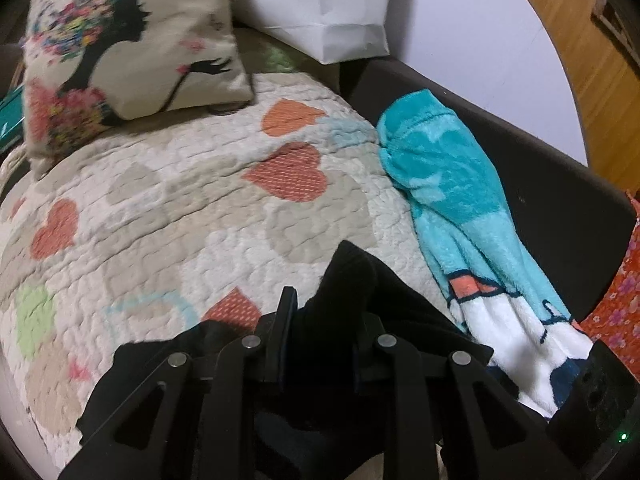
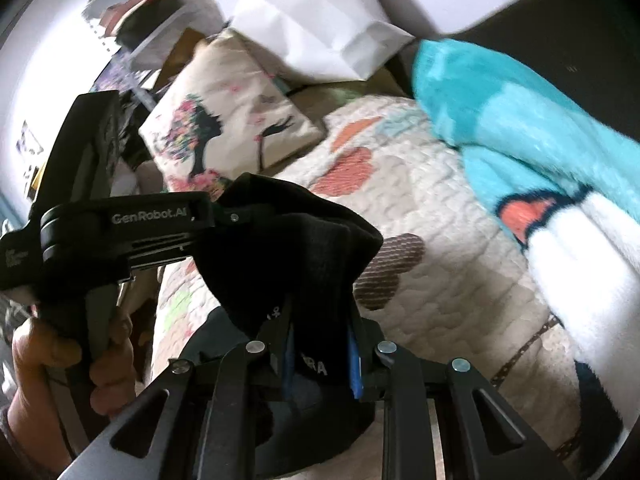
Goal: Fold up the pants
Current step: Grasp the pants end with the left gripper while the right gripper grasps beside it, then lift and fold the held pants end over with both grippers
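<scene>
The black pants (image 1: pixel 352 280) are bunched up and held above a quilted cover with hearts (image 1: pixel 180 200). My left gripper (image 1: pixel 324 312) is shut on a fold of the black pants, which hides the fingertips. In the right wrist view my right gripper (image 2: pixel 320 320) is shut on the pants (image 2: pixel 288 236) too, close beside the left gripper (image 2: pixel 120 232), which a hand holds at the left. The cloth hangs between and below both grippers.
A printed cushion (image 1: pixel 128 40) and a white paper bag (image 1: pixel 320 4) sit at the far end of the quilt. A turquoise and white fleece blanket (image 1: pixel 460 200) lies along the right, against a dark sofa arm (image 1: pixel 560 200).
</scene>
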A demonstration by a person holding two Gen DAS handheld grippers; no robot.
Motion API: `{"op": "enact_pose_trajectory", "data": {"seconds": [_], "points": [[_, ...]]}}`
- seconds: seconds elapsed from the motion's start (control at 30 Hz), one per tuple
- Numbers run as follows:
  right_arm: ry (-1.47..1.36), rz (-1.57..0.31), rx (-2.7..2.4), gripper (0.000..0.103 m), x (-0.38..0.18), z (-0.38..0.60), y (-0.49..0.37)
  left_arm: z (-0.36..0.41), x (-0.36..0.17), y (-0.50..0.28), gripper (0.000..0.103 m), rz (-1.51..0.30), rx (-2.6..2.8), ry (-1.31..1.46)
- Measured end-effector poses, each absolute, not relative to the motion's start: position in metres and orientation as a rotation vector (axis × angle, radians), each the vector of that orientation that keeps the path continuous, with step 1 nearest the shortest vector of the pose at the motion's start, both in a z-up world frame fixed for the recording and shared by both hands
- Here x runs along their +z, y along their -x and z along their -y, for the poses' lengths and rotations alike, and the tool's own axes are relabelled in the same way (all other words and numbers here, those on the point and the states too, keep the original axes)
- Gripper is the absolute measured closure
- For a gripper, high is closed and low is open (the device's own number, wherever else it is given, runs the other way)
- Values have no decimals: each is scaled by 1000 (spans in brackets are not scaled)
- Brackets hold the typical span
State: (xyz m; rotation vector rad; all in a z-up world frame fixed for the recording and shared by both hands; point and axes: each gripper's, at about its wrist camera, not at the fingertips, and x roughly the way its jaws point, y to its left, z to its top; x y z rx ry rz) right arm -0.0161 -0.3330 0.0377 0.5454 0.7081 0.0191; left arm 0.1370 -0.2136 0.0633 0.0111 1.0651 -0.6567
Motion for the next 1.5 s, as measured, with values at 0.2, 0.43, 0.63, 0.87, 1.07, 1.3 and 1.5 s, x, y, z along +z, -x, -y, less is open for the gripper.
{"op": "enact_pose_trajectory", "data": {"seconds": [0.2, 0.43, 0.63, 0.87, 1.07, 1.3, 1.5], "points": [[-494, -704, 61, 81, 43, 314, 19, 194, 68, -126, 82, -1048, -630, -13], [-445, -701, 97, 81, 48, 299, 23, 163, 69, -113, 82, -1027, -608, 30], [-325, -698, 115, 81, 50, 274, 24, 148, 63, -114, 82, -1036, -596, 69], [-246, -690, 134, 81, 50, 258, 25, 136, 57, -114, 82, -1038, -581, 96], [-226, -697, 170, 81, 48, 245, 27, 105, 53, -103, 82, -1022, -569, 145], [-80, -688, 236, 81, 47, 198, 33, 59, 41, -97, 82, -1011, -544, 250], [127, -683, 315, 81, 39, 146, 39, 22, 24, -99, 82, -1003, -551, 351]]}}
